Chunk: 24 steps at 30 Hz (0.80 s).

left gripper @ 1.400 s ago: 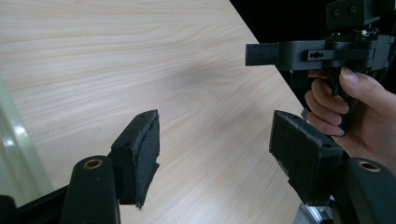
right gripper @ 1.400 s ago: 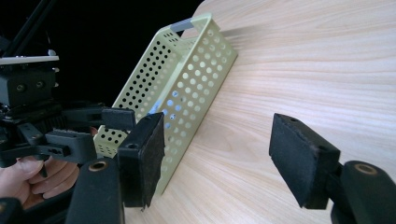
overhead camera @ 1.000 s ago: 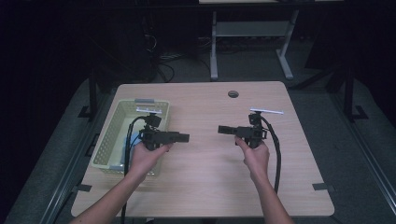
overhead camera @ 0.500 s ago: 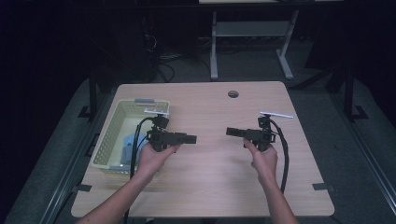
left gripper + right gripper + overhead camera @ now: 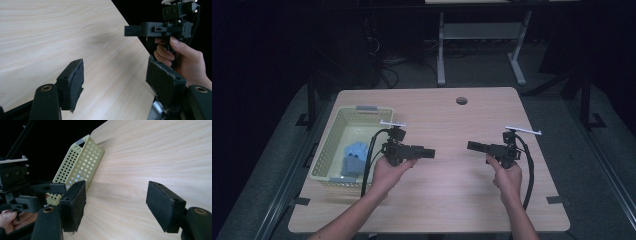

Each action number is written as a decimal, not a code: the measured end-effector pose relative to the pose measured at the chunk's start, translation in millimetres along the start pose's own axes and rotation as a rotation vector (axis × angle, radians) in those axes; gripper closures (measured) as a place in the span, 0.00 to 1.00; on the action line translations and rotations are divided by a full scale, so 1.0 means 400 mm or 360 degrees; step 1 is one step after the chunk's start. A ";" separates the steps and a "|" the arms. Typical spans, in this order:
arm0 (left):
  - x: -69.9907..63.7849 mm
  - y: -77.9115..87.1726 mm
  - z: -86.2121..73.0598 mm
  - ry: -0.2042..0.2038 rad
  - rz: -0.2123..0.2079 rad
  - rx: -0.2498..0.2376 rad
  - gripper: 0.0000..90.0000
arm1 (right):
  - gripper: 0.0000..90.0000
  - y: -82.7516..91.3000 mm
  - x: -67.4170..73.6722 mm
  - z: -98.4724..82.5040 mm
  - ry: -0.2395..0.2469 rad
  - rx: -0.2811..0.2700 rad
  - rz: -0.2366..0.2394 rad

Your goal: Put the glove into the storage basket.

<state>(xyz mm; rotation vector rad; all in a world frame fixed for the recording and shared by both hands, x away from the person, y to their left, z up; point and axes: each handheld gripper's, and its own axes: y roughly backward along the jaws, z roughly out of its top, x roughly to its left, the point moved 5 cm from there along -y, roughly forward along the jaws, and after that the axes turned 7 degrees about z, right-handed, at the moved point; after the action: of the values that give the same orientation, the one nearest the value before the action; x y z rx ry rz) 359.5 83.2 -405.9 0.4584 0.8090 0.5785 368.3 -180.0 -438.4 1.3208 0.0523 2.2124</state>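
Note:
My left gripper [image 5: 432,153] hovers over the middle of the wooden table [image 5: 452,200], just right of a pale green perforated basket [image 5: 328,146]. Its padded jaws stand open with nothing between them [image 5: 117,80]. My right gripper [image 5: 469,145] is held opposite, pointing left at the other one across a bare gap. It is open and empty too [image 5: 120,200]. Each gripper view shows the other gripper farther off: the right gripper [image 5: 130,30] in a hand, the left gripper [image 5: 53,188] in front of the basket [image 5: 80,167].
Light blue pieces [image 5: 356,150] and a grey-blue one [image 5: 352,166] lie in the basket. A round cable hole [image 5: 461,100] is near the table's far edge. A white metal frame [image 5: 482,40] stands on the dark floor beyond. Cables trail from both grippers.
Both grippers have drifted to the right and slightly toward the person, still facing each other. The left gripper has come away from the basket. Both jaws stay open.

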 end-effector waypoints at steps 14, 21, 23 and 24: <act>-0.053 -0.068 -0.024 -0.0056 -0.0061 0.0014 0.32 | 0.35 0.117 -0.070 -0.027 -0.0067 -0.0069 -0.0089; -0.064 -0.100 -0.053 -0.0094 -0.0066 0.0040 0.32 | 0.35 0.159 -0.107 -0.055 -0.0098 -0.0087 -0.0113; -0.064 -0.109 -0.063 -0.0097 -0.0070 0.0047 0.32 | 0.35 0.170 -0.116 -0.063 -0.0112 -0.0104 -0.0116; -0.064 -0.113 -0.068 -0.0093 -0.0074 0.0045 0.31 | 0.35 0.176 -0.122 -0.068 -0.0110 -0.0107 -0.0124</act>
<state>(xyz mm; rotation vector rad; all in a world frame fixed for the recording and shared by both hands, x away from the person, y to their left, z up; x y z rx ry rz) 337.8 37.3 -435.3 0.4790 0.7712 0.5091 332.7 -256.2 -469.9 1.3347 0.0036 2.0842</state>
